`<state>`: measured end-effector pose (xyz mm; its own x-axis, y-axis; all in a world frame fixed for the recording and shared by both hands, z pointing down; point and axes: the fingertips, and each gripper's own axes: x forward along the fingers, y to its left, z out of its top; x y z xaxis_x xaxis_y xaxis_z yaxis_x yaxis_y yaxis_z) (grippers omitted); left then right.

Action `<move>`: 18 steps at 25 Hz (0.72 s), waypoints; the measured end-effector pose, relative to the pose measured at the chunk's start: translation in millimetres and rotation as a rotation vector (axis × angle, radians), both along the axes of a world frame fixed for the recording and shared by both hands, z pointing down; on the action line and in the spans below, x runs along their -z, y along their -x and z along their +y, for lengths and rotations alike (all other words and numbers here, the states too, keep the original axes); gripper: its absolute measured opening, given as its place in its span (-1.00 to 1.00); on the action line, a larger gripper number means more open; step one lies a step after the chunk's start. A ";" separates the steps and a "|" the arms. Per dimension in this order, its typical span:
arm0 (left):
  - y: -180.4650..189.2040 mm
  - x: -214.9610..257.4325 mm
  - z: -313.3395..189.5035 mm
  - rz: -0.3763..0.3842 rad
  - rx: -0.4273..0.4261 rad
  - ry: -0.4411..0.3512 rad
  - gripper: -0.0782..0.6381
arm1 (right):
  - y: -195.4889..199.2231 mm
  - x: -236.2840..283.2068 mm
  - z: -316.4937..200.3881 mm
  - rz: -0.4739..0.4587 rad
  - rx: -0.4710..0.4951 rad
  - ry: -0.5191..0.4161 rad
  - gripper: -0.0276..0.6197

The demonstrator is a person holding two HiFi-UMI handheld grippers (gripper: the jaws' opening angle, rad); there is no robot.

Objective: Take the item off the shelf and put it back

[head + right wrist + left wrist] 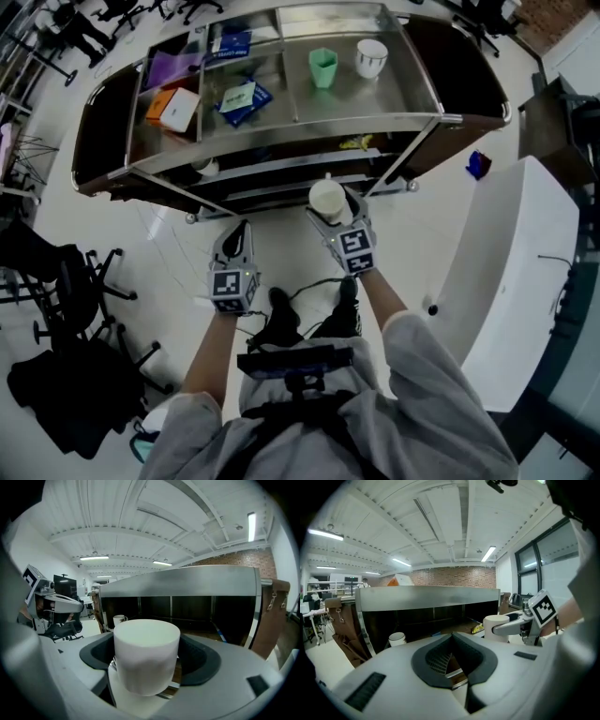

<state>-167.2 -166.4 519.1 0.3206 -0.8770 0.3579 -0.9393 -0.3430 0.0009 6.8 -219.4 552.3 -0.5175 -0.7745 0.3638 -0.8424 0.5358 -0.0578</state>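
While the right gripper [331, 207] clamps a plain white cup [146, 656] between widely spread fingers, the left gripper [452, 662] beside it has its fingers drawn together on nothing. Ahead of both stands the steel shelf cart [309, 119], its dark lower shelf [201, 631] facing the cup. A white mug [119, 619] sits there, ahead and left of the cup-holding fingers, a yellow packet [356, 142] just beyond them. Higher up, a green cup [322, 67] and white bowl [371, 57] share the top tray [375, 94].

I can't tell what the yellow thing [356, 142] on the lower shelf [272, 170] is; it's too small. In the right gripper view the white cup [146, 654] covers the shelf's middle behind it.
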 end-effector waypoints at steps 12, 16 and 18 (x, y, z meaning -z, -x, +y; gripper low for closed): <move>-5.9 -39.0 -57.0 0.001 -0.037 0.007 -0.77 | 19.4 -44.4 -89.7 0.024 -0.071 -0.035 0.39; -8.2 -54.0 -78.0 -0.002 -0.045 0.002 -0.77 | 28.1 -55.6 -118.9 0.021 -0.078 -0.052 0.39; -8.5 -60.5 -87.5 0.000 -0.043 -0.001 -0.77 | 30.6 -60.1 -132.2 0.012 -0.090 -0.057 0.39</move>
